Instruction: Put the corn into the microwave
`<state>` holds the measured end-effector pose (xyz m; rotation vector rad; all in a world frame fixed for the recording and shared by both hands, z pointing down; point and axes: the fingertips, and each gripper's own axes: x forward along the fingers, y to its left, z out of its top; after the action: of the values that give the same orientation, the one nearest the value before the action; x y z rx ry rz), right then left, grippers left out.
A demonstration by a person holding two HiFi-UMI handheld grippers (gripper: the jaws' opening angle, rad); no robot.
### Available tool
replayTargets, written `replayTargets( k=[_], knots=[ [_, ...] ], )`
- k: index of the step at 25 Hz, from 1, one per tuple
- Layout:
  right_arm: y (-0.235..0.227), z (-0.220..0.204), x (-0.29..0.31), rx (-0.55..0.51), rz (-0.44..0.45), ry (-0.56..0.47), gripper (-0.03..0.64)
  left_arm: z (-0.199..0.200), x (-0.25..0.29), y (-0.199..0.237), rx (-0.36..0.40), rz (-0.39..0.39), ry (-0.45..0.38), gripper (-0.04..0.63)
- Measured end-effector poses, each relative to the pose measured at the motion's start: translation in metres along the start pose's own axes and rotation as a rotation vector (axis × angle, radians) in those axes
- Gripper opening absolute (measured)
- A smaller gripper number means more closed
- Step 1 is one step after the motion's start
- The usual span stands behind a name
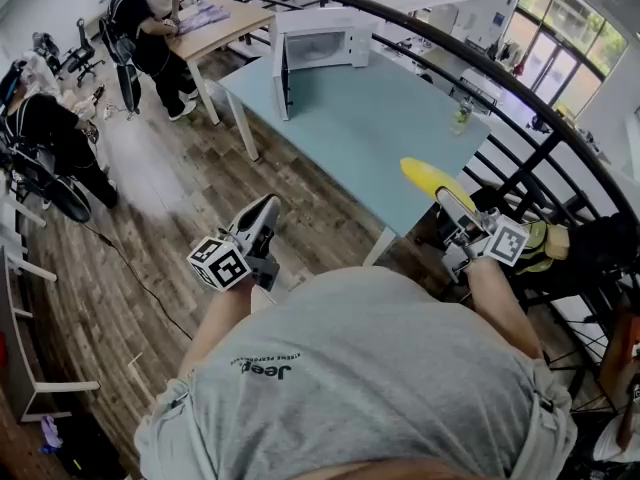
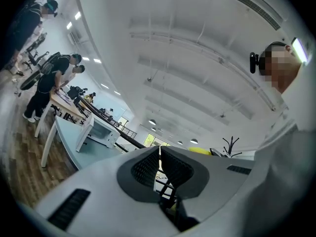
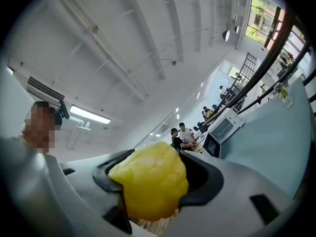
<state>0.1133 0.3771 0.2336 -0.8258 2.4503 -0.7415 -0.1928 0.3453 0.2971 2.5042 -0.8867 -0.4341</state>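
Right gripper (image 1: 446,198) grips corn (image 1: 424,175); bottle (image 1: 461,116) stands on table (image 1: 365,133) near microwave (image 1: 318,50).

Floor: wood planks (image 1: 150,218). A light-blue table (image 1: 370,158) stands beside a curved black railing (image 1: 480,60), with a wooden desk (image 1: 240,18) behind it. Tall windows (image 1: 565,33) are at far right. The white ceiling (image 3: 123,43) carries strip lights (image 3: 89,115).

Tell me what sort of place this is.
Probably an open-plan office or lab on an upper floor: people work at a wooden desk, and a black railing runs beside the blue table.
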Motion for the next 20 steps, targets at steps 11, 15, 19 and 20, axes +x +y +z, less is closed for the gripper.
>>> replayTargets(
  k=[11, 15, 19, 20],
  knots=[
    [-0.020, 0.005, 0.012, 0.006, -0.029, 0.001, 0.287, -0.007, 0.021, 0.022, -0.021, -0.020, 0.031, 0.028],
    [-0.055, 0.020, 0.004, 0.024, -0.023, 0.004, 0.287, -0.020, 0.056, 0.023, -0.004, -0.009, 0.045, 0.028],
    [-0.106, 0.053, -0.005, 0.047, 0.022, 0.005, 0.286, -0.033, 0.109, 0.019, 0.016, 0.021, 0.032, 0.028],
    [-0.120, 0.062, -0.006, 0.051, 0.033, 0.012, 0.285, -0.035, 0.127, 0.017, 0.007, 0.032, 0.019, 0.028]
  ],
)
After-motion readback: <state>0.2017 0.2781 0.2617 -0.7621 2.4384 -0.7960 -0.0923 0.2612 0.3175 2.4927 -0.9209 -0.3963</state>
